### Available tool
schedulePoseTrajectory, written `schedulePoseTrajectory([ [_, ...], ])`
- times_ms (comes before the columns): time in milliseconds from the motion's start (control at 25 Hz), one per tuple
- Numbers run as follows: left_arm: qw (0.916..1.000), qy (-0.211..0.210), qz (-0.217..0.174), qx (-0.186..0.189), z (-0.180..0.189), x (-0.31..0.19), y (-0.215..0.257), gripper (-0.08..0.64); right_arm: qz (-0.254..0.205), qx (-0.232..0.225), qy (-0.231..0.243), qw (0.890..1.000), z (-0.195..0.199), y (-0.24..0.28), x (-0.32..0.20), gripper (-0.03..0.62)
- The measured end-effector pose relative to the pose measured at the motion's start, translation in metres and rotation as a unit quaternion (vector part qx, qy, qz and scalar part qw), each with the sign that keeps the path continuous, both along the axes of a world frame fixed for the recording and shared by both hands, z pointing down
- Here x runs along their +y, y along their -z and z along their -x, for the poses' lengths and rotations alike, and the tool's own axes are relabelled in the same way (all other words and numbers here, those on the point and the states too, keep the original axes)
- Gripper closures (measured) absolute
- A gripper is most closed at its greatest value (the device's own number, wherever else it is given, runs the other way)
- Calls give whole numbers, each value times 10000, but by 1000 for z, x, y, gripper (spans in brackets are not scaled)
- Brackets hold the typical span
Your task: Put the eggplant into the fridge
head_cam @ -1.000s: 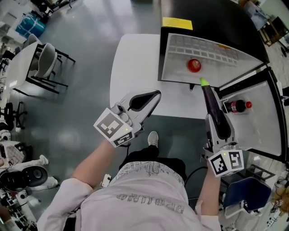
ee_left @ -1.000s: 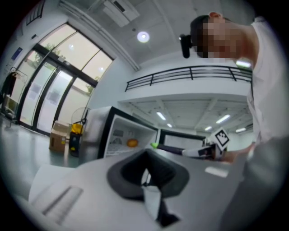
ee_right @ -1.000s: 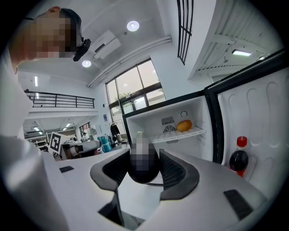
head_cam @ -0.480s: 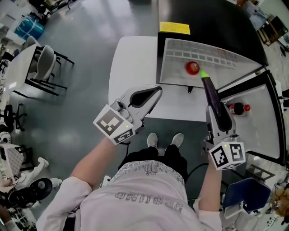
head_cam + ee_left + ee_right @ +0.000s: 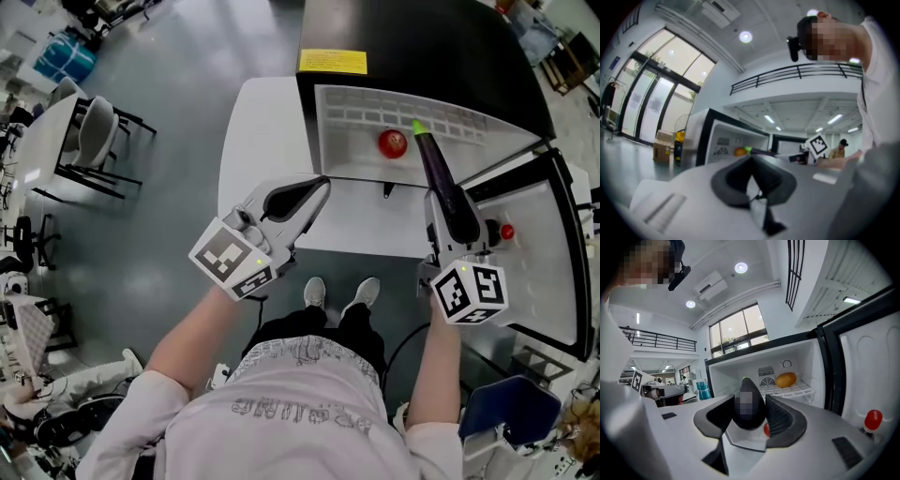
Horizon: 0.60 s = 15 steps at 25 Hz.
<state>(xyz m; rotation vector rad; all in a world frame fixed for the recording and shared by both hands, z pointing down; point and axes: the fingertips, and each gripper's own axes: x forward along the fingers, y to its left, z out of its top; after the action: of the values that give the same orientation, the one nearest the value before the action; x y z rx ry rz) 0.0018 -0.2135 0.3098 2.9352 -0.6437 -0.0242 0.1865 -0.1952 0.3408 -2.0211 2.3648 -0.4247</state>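
A long dark purple eggplant (image 5: 441, 178) with a green stem end lies between the jaws of my right gripper (image 5: 448, 208), which is shut on it. Its stem end reaches over the white shelf of the open fridge (image 5: 328, 131). In the right gripper view the eggplant (image 5: 749, 404) fills the gap between the pads, pointing into the fridge's opening (image 5: 722, 373). My left gripper (image 5: 323, 185) hovers over the white table, left of the eggplant, jaws shut and empty. In the left gripper view, that gripper (image 5: 751, 159) points at the fridge (image 5: 719, 140).
A red round fruit (image 5: 392, 142) lies on the fridge shelf; the right gripper view shows an orange fruit (image 5: 786, 379) on the wire rack. The open fridge door (image 5: 553, 281) stands at the right with a red-capped bottle (image 5: 507, 231). The fridge sits on a white table (image 5: 258, 141).
Both grippers have moved forward toward the fridge. The eggplant's stem end, earlier short of the red fruit, now reaches beyond it over the shelf.
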Motion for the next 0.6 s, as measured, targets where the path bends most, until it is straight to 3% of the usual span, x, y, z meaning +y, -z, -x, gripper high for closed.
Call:
schedulePoseTrajectory([
  [600,9997,36,-68,-212,-30,-18,6,552,-78,288,1,9996,-19,-2,-66,388],
])
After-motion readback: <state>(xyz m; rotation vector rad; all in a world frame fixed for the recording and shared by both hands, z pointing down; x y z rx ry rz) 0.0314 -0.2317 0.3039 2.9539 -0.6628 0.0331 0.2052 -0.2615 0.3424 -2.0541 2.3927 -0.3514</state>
